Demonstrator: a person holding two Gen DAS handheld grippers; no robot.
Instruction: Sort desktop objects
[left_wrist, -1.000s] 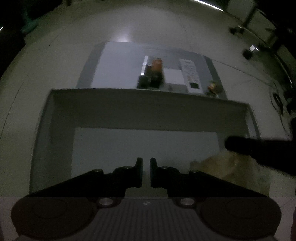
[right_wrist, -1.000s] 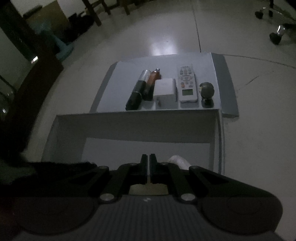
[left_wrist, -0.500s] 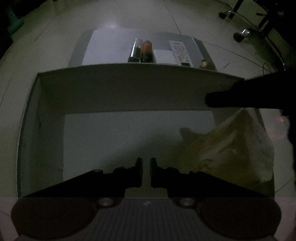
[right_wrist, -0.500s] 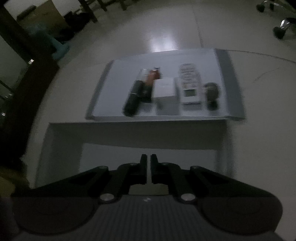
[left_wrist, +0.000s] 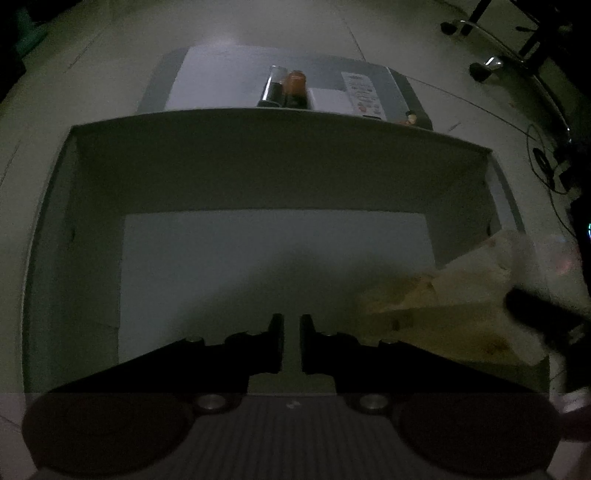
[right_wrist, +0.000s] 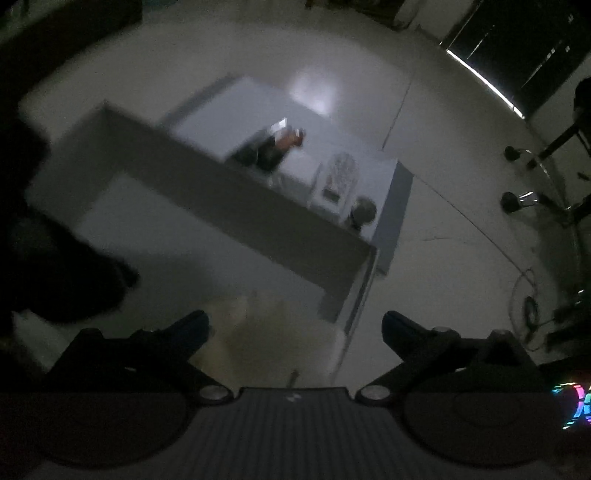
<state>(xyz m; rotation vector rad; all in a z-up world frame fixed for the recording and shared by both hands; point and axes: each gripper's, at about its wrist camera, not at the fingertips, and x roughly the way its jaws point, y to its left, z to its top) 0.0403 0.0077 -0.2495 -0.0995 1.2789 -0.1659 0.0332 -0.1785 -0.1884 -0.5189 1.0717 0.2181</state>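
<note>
Hovering over the open box, my left claw is closed on nothing, while my right claw is opening, nothing pressed between its fingers. Pale floor lies all round. A second ago the right was closed. The crumpled bag now lies in the box's right corner, below that claw.

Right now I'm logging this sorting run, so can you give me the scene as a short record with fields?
box: open grey box, one pale crumpled bag in its right corner
tray behind box: dark cylinder, orange-capped bottle, white block, remote
left gripper: shut, empty, over the box floor
right gripper: jaws opening, wide apart above the bag, pads not pressing it
lighting: dim, right view blurred
</note>
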